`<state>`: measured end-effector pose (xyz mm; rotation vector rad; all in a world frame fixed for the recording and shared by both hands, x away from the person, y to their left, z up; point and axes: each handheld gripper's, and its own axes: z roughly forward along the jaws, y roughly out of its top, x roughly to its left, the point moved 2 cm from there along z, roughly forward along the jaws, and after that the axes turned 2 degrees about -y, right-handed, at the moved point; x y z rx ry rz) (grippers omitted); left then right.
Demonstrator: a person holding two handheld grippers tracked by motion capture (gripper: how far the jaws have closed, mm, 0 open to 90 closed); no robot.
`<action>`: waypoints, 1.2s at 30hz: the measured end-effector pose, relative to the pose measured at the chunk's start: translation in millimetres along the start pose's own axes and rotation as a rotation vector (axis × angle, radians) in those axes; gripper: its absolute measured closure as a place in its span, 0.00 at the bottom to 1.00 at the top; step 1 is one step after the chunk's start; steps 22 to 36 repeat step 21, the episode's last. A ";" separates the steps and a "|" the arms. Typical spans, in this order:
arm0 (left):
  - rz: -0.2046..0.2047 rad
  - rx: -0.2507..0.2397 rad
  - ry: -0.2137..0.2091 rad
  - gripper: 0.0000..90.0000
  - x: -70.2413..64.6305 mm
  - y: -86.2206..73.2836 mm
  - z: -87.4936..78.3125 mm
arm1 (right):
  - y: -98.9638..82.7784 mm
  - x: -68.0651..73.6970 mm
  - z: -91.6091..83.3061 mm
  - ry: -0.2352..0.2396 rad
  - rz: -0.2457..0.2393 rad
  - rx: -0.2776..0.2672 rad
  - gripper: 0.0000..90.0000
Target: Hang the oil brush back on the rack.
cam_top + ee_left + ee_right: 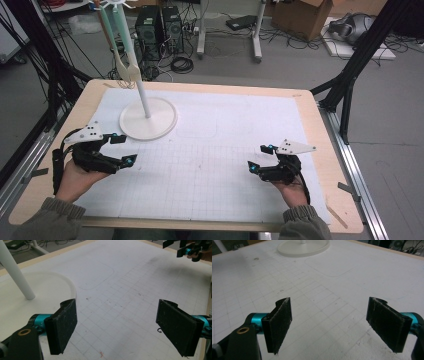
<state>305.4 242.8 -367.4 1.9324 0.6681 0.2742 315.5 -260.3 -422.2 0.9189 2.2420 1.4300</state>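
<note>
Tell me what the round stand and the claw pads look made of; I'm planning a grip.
Stand: smooth matte white base and pole, probably plastic or painted metal; the look can't settle which. Left claw pads: flat black slabs, dull and dust-speckled, likely rubber or foam.

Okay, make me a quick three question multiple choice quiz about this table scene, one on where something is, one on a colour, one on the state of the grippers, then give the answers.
1. Where does the round stand base sit on the table?
A. far left part
B. near right corner
C. dead centre

2. What colour is the stand's pole?
A. red
B. white
C. black

3. How do the left gripper and right gripper stand?
A. both open, holding nothing
B. both shut on a spoon
C. one shut on the pole

Answers: 1 A, the base lies beyond the left gripper in the high view. 2 B, pole and base are both white. 3 A, each gripper view shows wide jaws with bare mat between them.
</note>
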 end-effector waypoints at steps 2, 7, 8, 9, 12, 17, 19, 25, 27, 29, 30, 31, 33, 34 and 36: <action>-0.001 0.002 -0.001 0.19 0.1 -2.5 1.1 | -0.3 0.3 0.0 0.003 -0.001 0.003 0.22; -0.005 0.006 0.000 0.19 0.2 -8.3 3.7 | -0.6 1.2 0.3 0.002 -0.003 0.003 0.22; -0.004 0.010 -0.002 0.19 0.5 -9.6 4.0 | -0.7 1.2 0.4 0.003 -0.004 0.003 0.22; -0.008 0.007 0.000 0.18 0.6 -11.0 4.6 | -0.9 1.5 0.4 0.006 -0.001 0.006 0.22; -0.014 0.007 -0.001 0.18 0.8 -15.6 5.5 | -1.3 1.3 0.4 0.006 -0.002 0.006 0.22; -0.016 0.010 0.008 0.17 0.8 -21.1 5.7 | -2.0 1.5 1.0 0.009 -0.001 0.011 0.22; -0.012 0.013 0.010 0.17 0.4 -22.6 6.4 | -2.1 1.5 1.5 0.009 -0.005 0.011 0.22; -0.013 0.012 0.011 0.17 0.0 -23.6 6.9 | -2.3 1.7 1.7 0.012 0.000 0.016 0.22; -0.013 0.012 0.011 0.17 0.0 -23.6 6.9 | -2.3 1.7 1.7 0.012 0.000 0.016 0.22; -0.013 0.012 0.011 0.17 0.0 -23.6 6.9 | -2.3 1.7 1.7 0.012 0.000 0.016 0.22; -0.013 0.012 0.011 0.17 0.0 -23.6 6.9 | -2.3 1.7 1.7 0.012 0.000 0.016 0.22; -0.013 0.012 0.011 0.17 0.0 -23.6 6.9 | -2.3 1.7 1.7 0.012 0.000 0.016 0.22; -0.013 0.012 0.011 0.17 0.0 -23.6 6.9 | -2.3 1.7 1.7 0.012 0.000 0.016 0.22; -0.013 0.012 0.011 0.17 0.0 -23.6 6.9 | -2.3 1.7 1.7 0.012 0.000 0.016 0.22; -0.013 0.012 0.011 0.17 0.0 -23.6 6.9 | -2.3 1.7 1.7 0.012 0.000 0.016 0.22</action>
